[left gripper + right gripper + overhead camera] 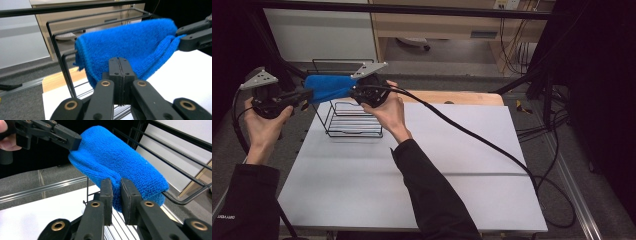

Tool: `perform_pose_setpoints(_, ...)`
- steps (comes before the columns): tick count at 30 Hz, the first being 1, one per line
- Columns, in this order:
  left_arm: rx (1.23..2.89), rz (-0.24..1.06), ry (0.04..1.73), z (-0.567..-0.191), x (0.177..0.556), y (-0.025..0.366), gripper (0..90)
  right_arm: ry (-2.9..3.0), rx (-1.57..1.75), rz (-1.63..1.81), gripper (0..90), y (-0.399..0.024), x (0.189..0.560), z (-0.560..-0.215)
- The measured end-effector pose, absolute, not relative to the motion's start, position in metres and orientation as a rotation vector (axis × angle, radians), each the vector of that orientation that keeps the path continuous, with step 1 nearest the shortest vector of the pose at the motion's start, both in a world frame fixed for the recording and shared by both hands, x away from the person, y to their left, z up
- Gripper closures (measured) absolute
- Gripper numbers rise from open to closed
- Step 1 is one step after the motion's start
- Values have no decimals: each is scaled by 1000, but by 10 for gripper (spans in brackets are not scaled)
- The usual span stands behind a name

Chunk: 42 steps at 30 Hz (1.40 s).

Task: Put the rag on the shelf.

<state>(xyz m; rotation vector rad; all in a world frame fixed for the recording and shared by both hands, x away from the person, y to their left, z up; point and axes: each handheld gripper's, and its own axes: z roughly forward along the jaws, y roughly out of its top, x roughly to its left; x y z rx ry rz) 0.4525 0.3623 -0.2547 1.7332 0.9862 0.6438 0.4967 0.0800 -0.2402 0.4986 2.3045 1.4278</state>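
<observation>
Lab or recording workspace. White table (452,165) on grey carpeted floor (452,52); black metal frame bars (402,9) overhead and past the table's far left corner; black cables (557,125) trailing off the right edge; light wooden cabinet (437,22) and wall socket (506,4) beyond the far edge.

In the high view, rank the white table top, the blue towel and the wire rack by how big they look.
1. White table top, by far the largest.
2. Wire rack.
3. Blue towel, draped on the rack; part of it is hidden by the grippers, so it ranks only slightly below the rack.
</observation>
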Motion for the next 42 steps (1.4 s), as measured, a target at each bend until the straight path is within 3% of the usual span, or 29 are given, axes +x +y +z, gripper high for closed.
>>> perform_pose_setpoints(10,1761,651,998,-269,457,362,899,2311,514,1461,689,80,492,-239)
perform_pose_setpoints(15,1763,659,1000,-273,459,360,899,2334,547,1444,736,82,491,-243)
perform_pose_setpoints(20,1759,659,1002,-279,461,359,899,2353,609,1433,872,79,495,-254)
perform_pose_setpoints(27,1741,656,992,-282,464,357,899,2336,659,1437,878,71,508,-276)
perform_pose_setpoints(33,1731,652,986,-282,459,356,870,2316,627,1474,832,63,503,-276)
perform_pose_setpoints(42,1744,629,1008,-280,443,358,658,2313,611,1538,646,43,482,-254)
